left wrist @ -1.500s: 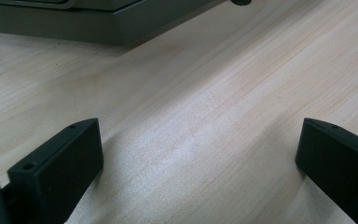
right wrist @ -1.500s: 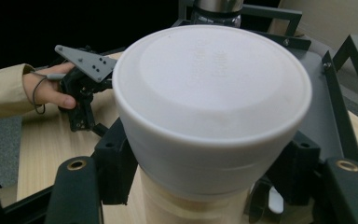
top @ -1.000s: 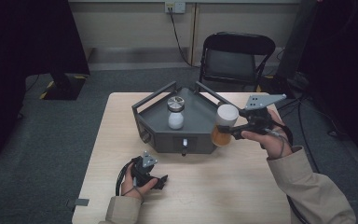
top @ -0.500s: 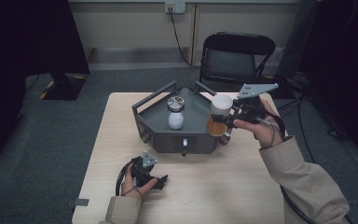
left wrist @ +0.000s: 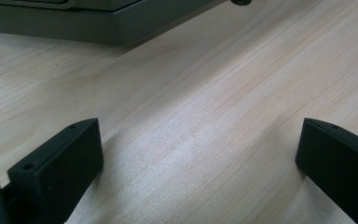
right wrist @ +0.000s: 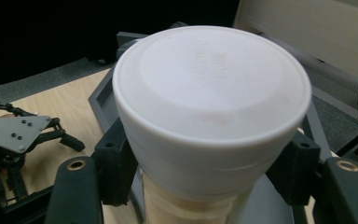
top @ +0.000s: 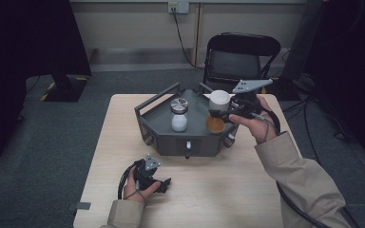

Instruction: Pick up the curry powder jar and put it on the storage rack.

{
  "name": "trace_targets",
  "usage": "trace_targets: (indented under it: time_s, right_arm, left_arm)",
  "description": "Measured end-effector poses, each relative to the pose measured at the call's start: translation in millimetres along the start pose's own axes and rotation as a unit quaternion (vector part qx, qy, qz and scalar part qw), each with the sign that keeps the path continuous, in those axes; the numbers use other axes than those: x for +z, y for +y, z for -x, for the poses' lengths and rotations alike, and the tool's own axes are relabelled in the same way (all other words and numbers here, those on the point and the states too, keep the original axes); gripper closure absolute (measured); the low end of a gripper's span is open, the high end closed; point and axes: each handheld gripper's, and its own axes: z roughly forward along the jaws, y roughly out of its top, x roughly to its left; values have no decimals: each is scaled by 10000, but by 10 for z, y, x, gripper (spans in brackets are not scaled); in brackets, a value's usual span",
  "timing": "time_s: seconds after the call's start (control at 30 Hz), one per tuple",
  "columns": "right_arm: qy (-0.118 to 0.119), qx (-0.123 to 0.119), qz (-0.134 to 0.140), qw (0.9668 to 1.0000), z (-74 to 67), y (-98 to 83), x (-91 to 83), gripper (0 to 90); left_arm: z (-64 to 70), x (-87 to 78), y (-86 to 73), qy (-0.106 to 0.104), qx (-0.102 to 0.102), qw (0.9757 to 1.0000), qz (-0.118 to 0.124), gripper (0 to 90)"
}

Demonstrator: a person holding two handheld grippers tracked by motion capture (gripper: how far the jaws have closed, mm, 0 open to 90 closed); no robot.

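right gripper (top: 222,113) clamping white-capped jar (top: 217,111), frame centre-right | carrying over tray (top: 158,107): keep upright | left gripper (left wrist: 196,163) jaws apart, resting

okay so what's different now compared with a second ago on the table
The right gripper, shut on the white-capped jar, has carried it leftward from the tray's right edge to over the grey tray. The left gripper stayed resting open on the table; the silver-lidded jar stayed standing in the tray.

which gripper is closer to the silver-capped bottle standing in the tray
Right. The right gripper is over the tray beside the silver-capped bottle; the left gripper rests on the table outside it.
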Motion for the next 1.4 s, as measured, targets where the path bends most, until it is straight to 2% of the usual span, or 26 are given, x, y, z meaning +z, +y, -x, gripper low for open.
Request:
trace_targets:
  time_s: [0.23, 0.67, 0.97, 1.4]
  right_arm:
    - [-139, 235, -28, 9996, 51, -45, 123, 349]
    - [-246, 422, -128, 9987, 111, -122, 301, 348]
    - [-224, 375, -145, 9989, 86, -103, 361, 348]
    - [-225, 356, -197, 9989, 80, -96, 335, 346]
  left_arm:
    - [0, 0, 0, -1, 1, 10000, 0, 1]
    - [0, 0, 0, -1, 2, 10000, -1, 1]
    - [0, 0, 0, -1, 2, 10000, 0, 1]
    - [0, 0, 0, 0, 2, 10000, -1, 1]
